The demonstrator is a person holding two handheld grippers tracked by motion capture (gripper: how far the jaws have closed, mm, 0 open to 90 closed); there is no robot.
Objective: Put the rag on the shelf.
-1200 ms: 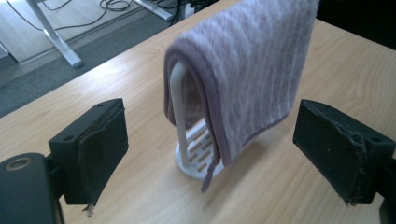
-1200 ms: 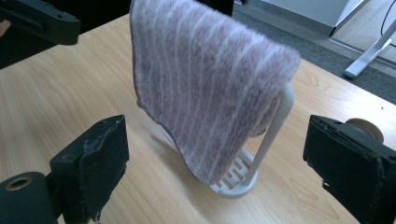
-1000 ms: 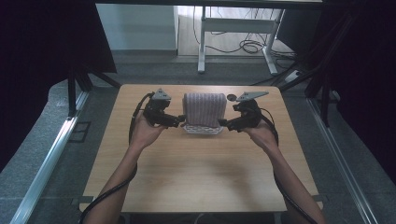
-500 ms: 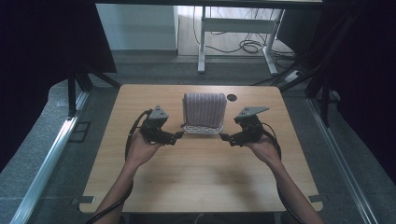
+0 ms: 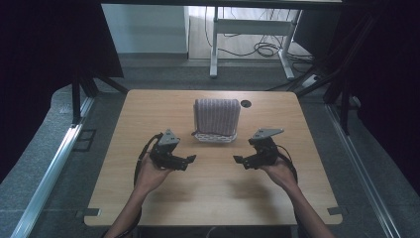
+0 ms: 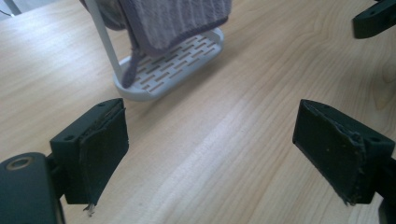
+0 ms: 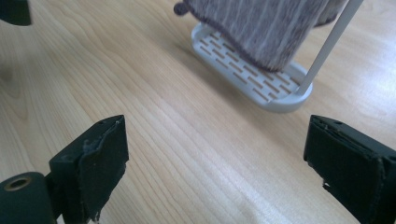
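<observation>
grippers: 2 (left gripper (image 5: pixel 189 159), right gripper (image 5: pixel 239 160)) | hands: 2 | towel (image 5: pixel 216 115): 1 | white slotted rack (image 5: pixel 214 136): 1 | table (image 5: pixel 213 198): 1 | grommet hole (image 5: pixel 246 103): 1

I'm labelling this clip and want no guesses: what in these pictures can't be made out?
- Rack top bar: under the cloth in the high view; cut off by the top edge in both gripper views.
- Rack base: far part behind the cloth.
- Dark round mark on the table: too small to identify.
</observation>
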